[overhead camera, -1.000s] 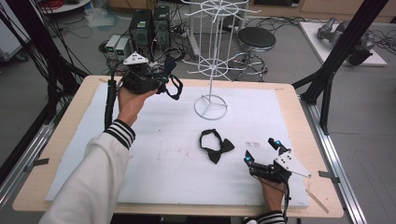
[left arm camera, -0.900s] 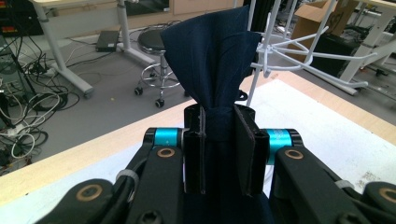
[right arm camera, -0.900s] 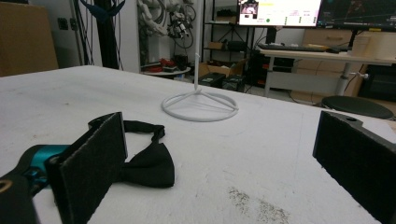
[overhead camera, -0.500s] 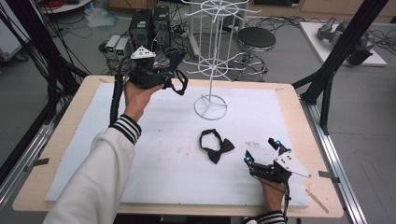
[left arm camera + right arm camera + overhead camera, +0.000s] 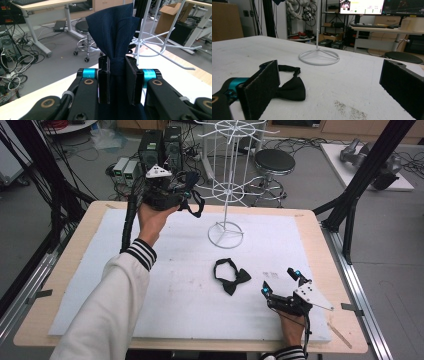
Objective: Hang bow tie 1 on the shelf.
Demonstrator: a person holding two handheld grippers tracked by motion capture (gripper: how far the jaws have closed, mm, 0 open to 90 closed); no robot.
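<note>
**Snag risk at the rack**

Your left tongs (image 5: pixel 117 82) clamp a navy bow tie (image 5: pixel 113 32) aloft near the desk's far edge, just beside the white wire rack (image 5: pixel 225 195). Its loose strap may catch a prong. Your right tongs (image 5: pixel 281 286) stand wide by the black bow tie (image 5: pixel 231 277). The navy tie's clasp is hidden.

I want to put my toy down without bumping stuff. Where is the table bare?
The white mat is bare along its left half, between the person's sleeve and the black bow tie. It is crowded in the middle and right: the white wire rack, that bow tie, and the right gripper.
</note>
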